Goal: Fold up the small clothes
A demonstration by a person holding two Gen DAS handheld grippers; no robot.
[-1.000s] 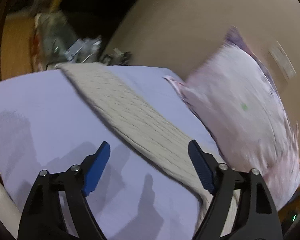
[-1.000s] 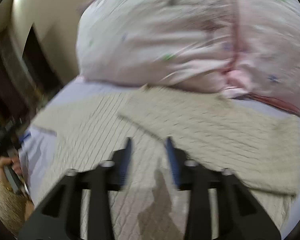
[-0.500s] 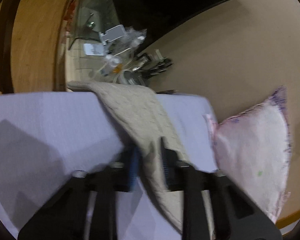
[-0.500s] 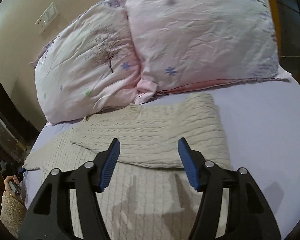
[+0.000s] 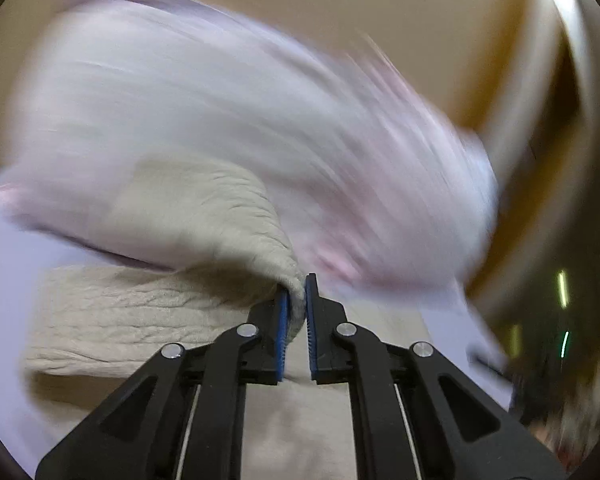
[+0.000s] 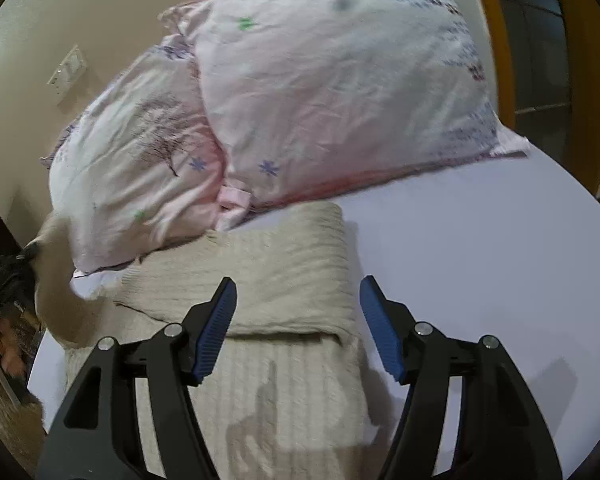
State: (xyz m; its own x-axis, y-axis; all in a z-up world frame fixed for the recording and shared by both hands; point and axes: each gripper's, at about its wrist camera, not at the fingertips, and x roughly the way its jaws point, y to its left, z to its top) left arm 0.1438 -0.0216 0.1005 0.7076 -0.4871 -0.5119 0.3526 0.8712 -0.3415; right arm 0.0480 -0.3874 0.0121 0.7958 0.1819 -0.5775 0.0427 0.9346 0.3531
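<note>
Right at my left tool (image 5: 295,300), the pads are clamped on an edge of the cream knit sweater (image 5: 204,216), lifted off the bed so the cloth arches away to my left. My right tool (image 6: 296,328) hangs with its pads wide apart, holding nothing, over the sweater's body (image 6: 284,264), which lies flat on the lilac sheet (image 6: 480,248) with one part already folded across. I judge the raised piece must travel toward my right tool, across the body. Beyond, the pink pillows (image 6: 332,92) lean against the wall.
</note>
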